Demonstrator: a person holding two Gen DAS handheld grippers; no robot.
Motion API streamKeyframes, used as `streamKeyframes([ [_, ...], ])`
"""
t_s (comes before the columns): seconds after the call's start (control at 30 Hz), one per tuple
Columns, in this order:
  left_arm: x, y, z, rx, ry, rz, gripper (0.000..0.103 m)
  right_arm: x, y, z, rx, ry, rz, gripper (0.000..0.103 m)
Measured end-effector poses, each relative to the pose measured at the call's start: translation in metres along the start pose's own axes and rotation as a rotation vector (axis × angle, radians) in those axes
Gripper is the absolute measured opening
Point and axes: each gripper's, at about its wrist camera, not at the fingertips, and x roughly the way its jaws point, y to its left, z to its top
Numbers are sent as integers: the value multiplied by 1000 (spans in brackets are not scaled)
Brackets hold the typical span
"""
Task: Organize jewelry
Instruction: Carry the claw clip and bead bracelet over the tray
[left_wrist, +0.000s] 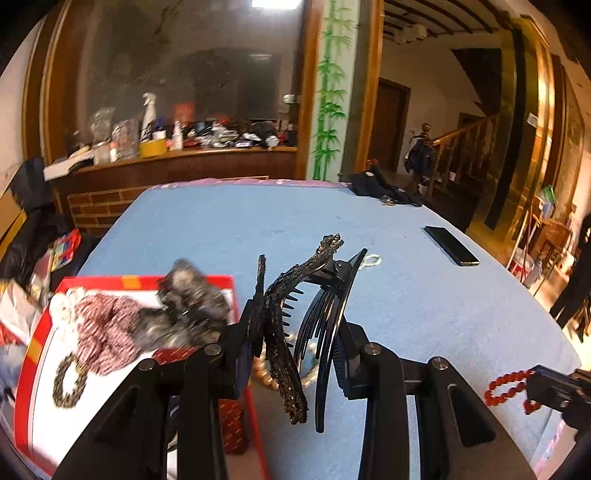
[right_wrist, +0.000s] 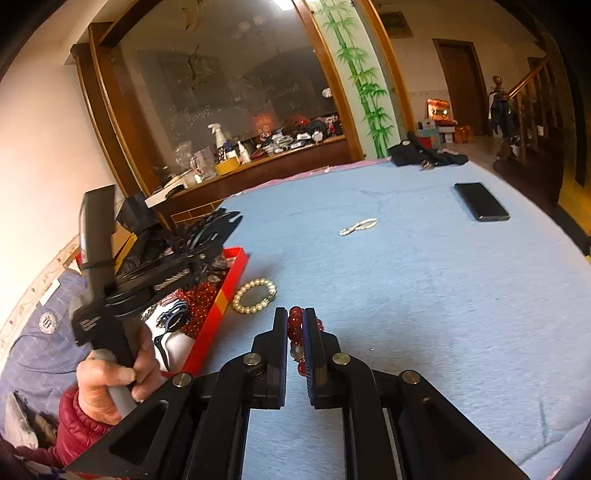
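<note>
The left claw (left_wrist: 295, 332) was clamped on a big black hair clip (left_wrist: 325, 306), the kind with long curved teeth and a sparkly dark trim, and it was holding the clip up off the blue tablecloth (left_wrist: 424, 306). Just to the left of that claw sat the red box (left_wrist: 26, 373) with a white inside, already holding a checked scrunchie (left_wrist: 107, 332), a fuzzy grey hair thing (left_wrist: 192, 306) that came out blurry, and a dark bead bracelet (left_wrist: 68, 384). The right claw (right_wrist: 295, 325) was pinched tight on a red bead bracelet (right_wrist: 295, 332), the beads squeezed between its two fingers right down at the cloth. A little ahead and to the left of that claw lay a pearl bracelet (right_wrist: 255, 297), just beside the box's red wall. Further ahead was a small white bracelet (right_wrist: 358, 226), and way off to the front right a black phone (right_wrist: 481, 202). At the far edge was a dark bundle of cloth (right_wrist: 424, 155). A hand (right_wrist: 110, 380) in a red puffy sleeve gripped the left claw's handle.
</note>
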Motion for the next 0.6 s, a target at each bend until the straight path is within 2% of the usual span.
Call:
streamKeyframes([
  [0.3, -28, 49, -18, -54, 1, 96, 34, 32, 13, -2, -8, 38, 80, 9],
  [0.6, -49, 122, -45, -160, 28, 222, 34, 74, 41, -4, -30, 110, 170, 9],
])
